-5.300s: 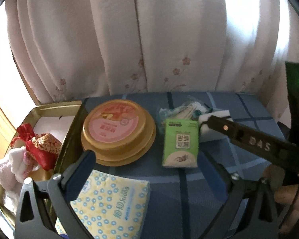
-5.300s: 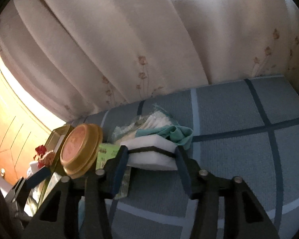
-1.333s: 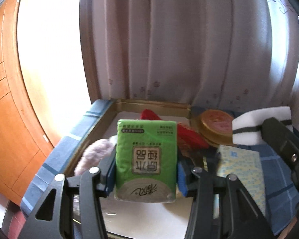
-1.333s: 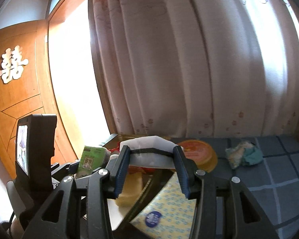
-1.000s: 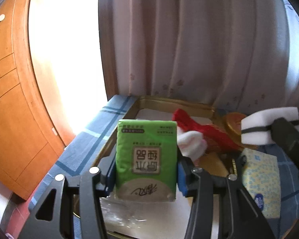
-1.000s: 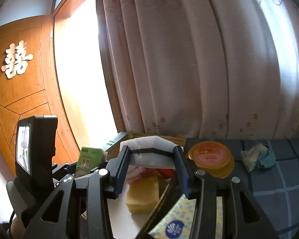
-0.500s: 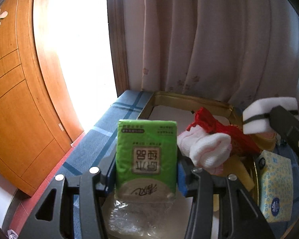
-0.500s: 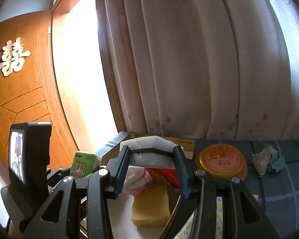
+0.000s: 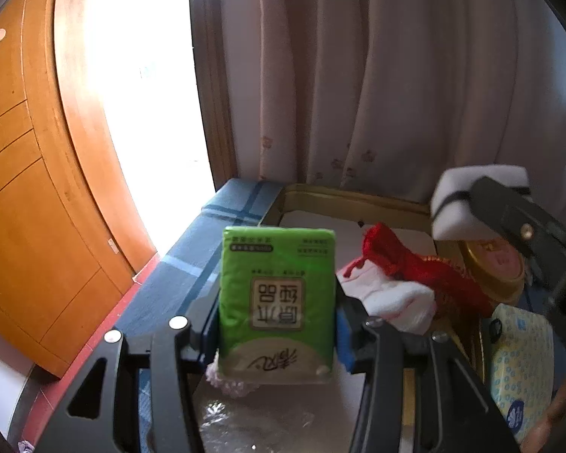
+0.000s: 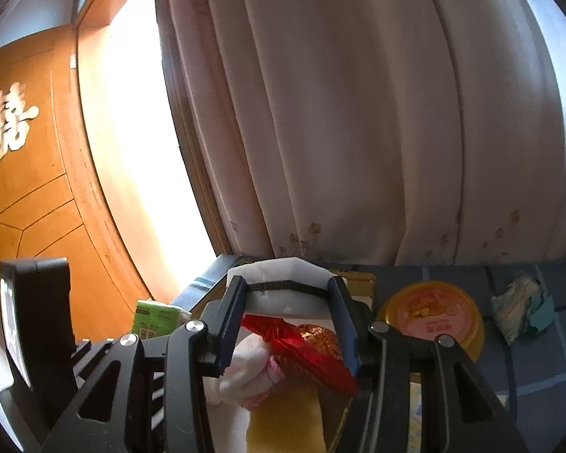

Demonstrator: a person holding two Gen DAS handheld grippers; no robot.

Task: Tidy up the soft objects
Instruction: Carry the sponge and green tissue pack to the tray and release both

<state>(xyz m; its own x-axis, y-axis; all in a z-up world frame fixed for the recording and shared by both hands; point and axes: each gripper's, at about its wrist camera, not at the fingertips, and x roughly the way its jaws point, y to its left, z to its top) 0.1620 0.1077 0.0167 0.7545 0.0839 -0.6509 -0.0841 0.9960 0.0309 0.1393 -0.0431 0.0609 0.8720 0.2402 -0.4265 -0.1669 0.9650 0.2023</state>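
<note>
At frame centre, the green tissue pack (image 9: 277,302) is pinched by its 2 side edges in the left gripper (image 9: 277,334), above the gold tin (image 9: 343,194). It looks light, soft and slippery-wrapped. The white sponge (image 10: 283,288) is squeezed across its middle by the right gripper (image 10: 288,324), above the red pouch (image 10: 302,343); it looks springy, so gentle pressure suits.

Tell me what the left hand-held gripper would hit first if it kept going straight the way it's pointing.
Probably the gold tray. The left hand-held gripper, shut on the green tissue pack, points down over the tray's near end, so the pack would likely meet the white liner there first. Depth is unclear.
</note>
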